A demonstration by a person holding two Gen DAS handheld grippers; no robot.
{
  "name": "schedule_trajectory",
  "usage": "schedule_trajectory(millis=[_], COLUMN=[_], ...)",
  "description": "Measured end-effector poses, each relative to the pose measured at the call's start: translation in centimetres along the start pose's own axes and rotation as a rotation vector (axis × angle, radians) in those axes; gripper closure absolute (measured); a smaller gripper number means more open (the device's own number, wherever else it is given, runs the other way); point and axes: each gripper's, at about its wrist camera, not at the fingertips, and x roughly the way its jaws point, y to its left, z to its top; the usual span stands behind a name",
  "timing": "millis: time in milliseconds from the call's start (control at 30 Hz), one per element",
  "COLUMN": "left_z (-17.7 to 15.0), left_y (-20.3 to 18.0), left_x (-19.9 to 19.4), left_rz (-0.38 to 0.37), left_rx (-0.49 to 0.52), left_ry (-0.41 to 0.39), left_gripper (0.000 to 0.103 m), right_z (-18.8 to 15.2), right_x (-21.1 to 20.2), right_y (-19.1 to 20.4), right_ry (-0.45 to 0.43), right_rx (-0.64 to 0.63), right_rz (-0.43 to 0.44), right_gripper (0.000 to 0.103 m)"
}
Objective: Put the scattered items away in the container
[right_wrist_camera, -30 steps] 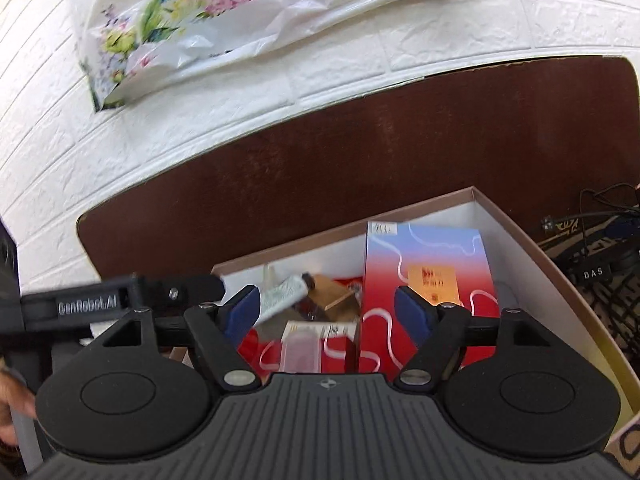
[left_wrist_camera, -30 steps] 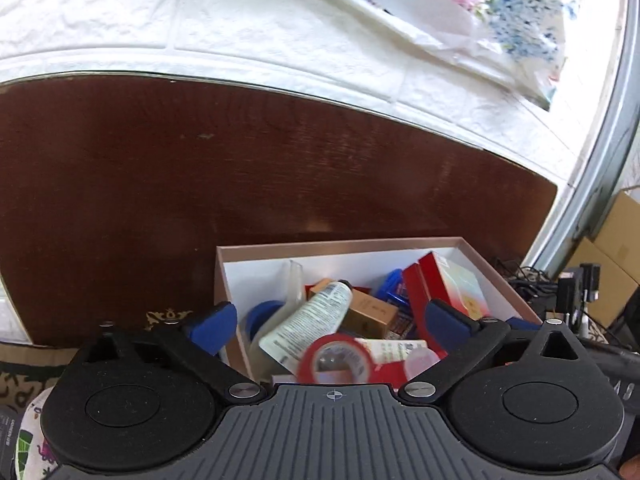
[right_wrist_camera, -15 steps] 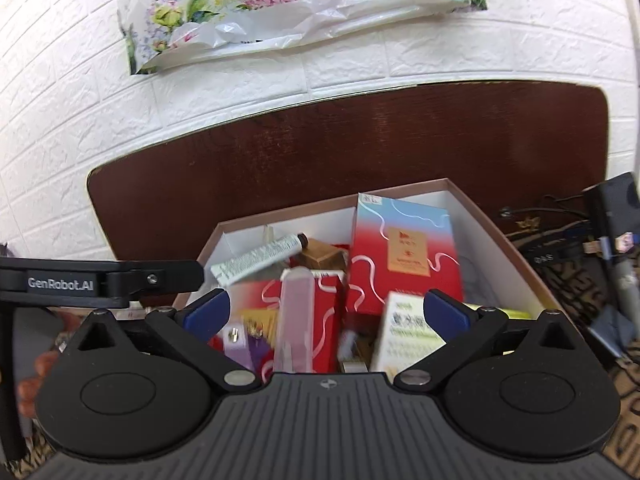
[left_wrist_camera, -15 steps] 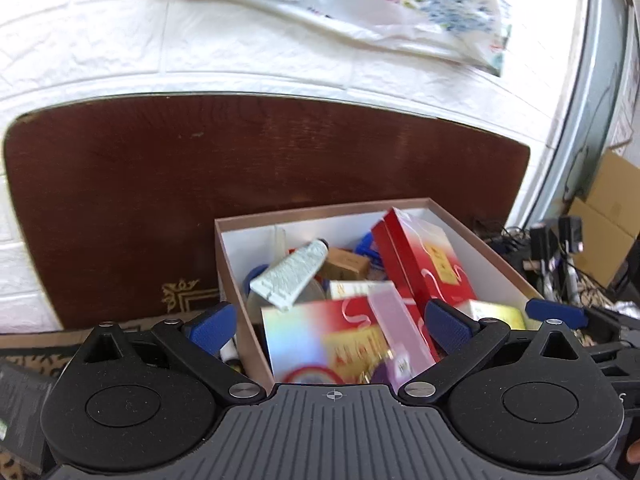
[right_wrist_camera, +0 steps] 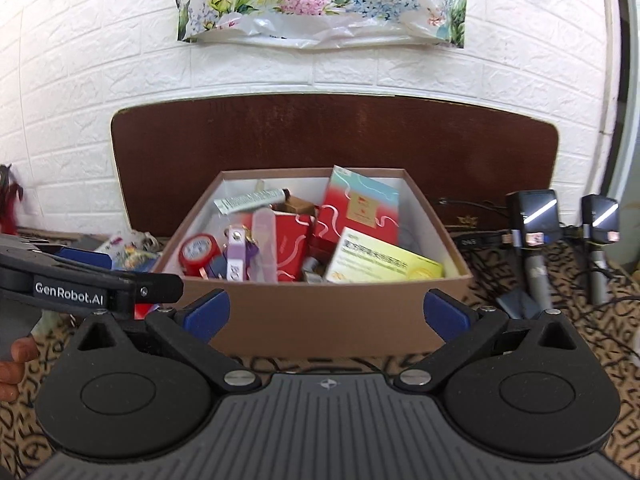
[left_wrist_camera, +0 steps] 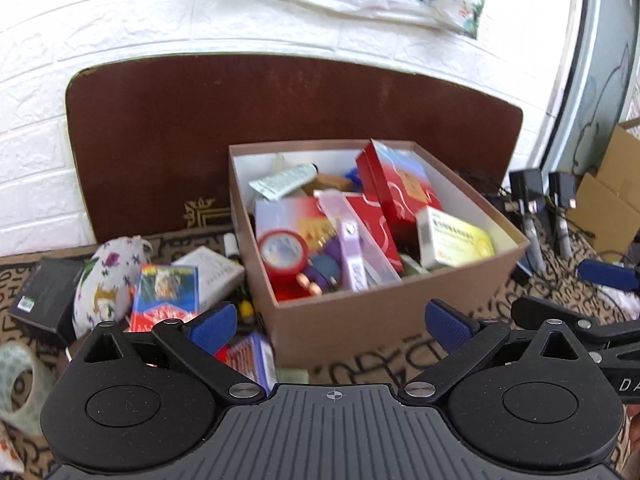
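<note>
A brown cardboard box (left_wrist_camera: 360, 320) (right_wrist_camera: 320, 320) holds several items: red boxes, a yellow-green medicine box (right_wrist_camera: 384, 266), a tube, a red tape roll (left_wrist_camera: 282, 250). My left gripper (left_wrist_camera: 332, 324) is open and empty, in front of the box's near left corner. My right gripper (right_wrist_camera: 326, 314) is open and empty, in front of the box's near wall. Left of the box lie a patterned pouch (left_wrist_camera: 104, 280), a blue-red card box (left_wrist_camera: 166, 296), a white box (left_wrist_camera: 216, 272) and a black box (left_wrist_camera: 44, 292).
A clear tape roll (left_wrist_camera: 20, 384) lies at the far left. Black chargers and cables (right_wrist_camera: 560, 240) stand right of the box. A brown headboard (right_wrist_camera: 332, 136) and white brick wall stand behind. A cardboard carton (left_wrist_camera: 612, 196) is at the far right. The surface is a patterned mat.
Both grippers have pulled back and up from over the box, so the whole box and the items left of it now show. Both stay open and empty.
</note>
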Motion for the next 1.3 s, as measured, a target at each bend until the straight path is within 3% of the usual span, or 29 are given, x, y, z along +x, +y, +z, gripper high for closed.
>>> schedule_trajectory(millis=[267, 467, 1300], left_z=[-1.4, -1.8, -2.0], left_y=[-1.9, -2.8, -2.5], left_x=[-1.3, -1.5, -0.8], left_rz=[0.019, 0.034, 0.043], left_rx=[0.036, 0.058, 0.053], left_ry=[0.015, 0.024, 0.051], left_gripper=[0.000, 0.000, 0.000], right_z=[-1.6, -2.1, -2.3], right_x=[-0.9, -1.7, -0.6], right_y=[-0.6, -1.0, -1.1], right_ry=[0.053, 0.046, 0.081], right_rx=[0.006, 0.010, 0.004], right_rz=[-0.024, -0.034, -0.034], right_gripper=[0.001, 0.001, 0.001])
